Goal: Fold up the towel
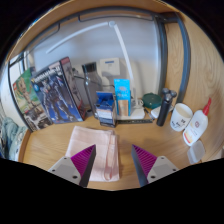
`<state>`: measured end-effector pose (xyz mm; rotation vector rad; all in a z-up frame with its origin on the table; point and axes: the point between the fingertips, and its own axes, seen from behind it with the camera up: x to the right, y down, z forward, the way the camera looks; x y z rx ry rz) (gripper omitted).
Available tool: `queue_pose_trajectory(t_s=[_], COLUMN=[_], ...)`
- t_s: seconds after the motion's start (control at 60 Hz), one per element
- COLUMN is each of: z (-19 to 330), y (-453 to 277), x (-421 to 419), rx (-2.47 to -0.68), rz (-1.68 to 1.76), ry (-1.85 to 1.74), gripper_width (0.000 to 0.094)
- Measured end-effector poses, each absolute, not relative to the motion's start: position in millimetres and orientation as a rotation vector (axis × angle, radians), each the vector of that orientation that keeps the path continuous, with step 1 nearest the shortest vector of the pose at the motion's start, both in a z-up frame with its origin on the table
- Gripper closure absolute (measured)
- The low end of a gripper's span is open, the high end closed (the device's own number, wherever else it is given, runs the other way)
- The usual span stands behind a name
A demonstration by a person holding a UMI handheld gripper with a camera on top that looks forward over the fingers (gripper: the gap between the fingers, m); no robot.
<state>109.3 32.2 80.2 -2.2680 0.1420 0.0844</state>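
A pale pink towel (97, 147) lies on the wooden table (150, 135), folded into a narrow strip running away from me. My gripper (113, 165) hovers over its near end with the fingers wide apart. The left finger's magenta pad (86, 160) sits over the towel's near part, and the right pad (143, 160) stands over bare wood to the towel's right. Nothing is pressed between the fingers. The towel's near edge is hidden below the fingers.
Beyond the towel stand a blue box (122, 97), a dark small carton (105, 105) and a poster box with a robot figure (52, 92). At the right are a black cylinder (166, 105), a white cup (181, 117) and a white bottle with a red cap (197, 125).
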Motion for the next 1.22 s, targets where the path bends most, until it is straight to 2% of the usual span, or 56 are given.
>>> queue_pose_trajectory(t_s=[0.133, 0.25, 0.4, 0.517, 0.817, 1.217], z=[140, 197, 238, 248, 233, 254], y=[7, -24, -79, -128, -253, -304], x=[100, 87, 81, 71, 47, 27], rx=[-2.215, -2.150, -2.105, -2.090, -2.120, -2.085], rz=[0.135, 0.158, 0.110, 0.075, 0.018, 0.014], ry=[0.094, 0.087, 0.062, 0.054, 0.059, 0.056], gripper_width=[0.0130, 0.0102, 0.0085, 0.0084, 0.0084, 0.0084])
